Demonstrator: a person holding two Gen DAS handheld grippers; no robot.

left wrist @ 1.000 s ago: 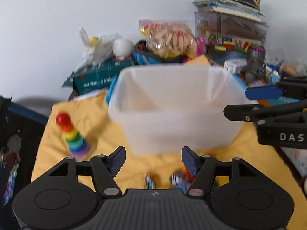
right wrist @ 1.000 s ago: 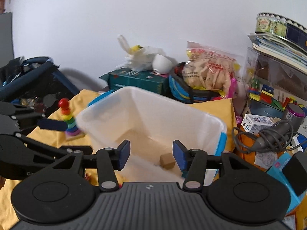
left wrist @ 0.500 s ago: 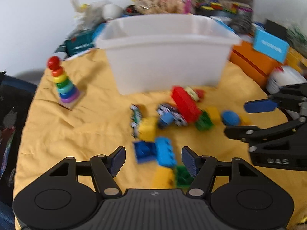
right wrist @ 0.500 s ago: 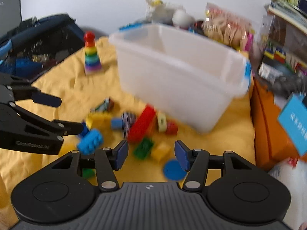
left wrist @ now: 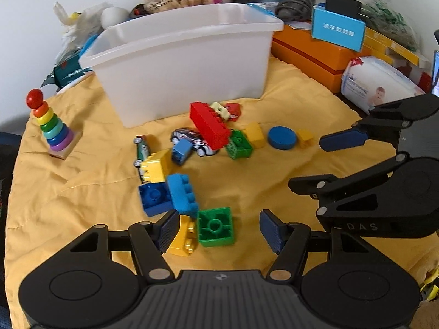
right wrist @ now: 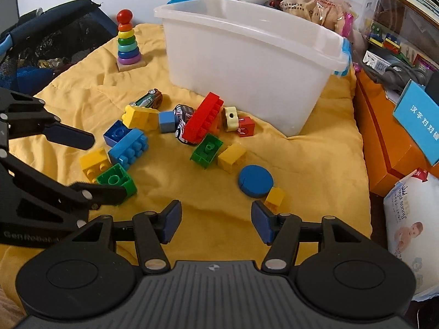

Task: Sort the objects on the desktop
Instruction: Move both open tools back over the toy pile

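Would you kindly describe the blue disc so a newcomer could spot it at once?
Start at the white bin on the yellow cloth. In the right wrist view, the toy pile lies in front of it, and the blue disc lies at the pile's near right edge, beside a small yellow brick. It is the only flat round piece among studded bricks.

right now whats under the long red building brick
The long red building brick lies tilted across a white toy car, one end on the yellow cloth. The car's middle is covered, and so is whatever else lies beneath.

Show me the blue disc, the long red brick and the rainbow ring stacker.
blue disc (right wrist: 255,181), right wrist view, flat top.
long red brick (right wrist: 204,119), right wrist view, studded face.
rainbow ring stacker (left wrist: 53,128), left wrist view, middle rings.
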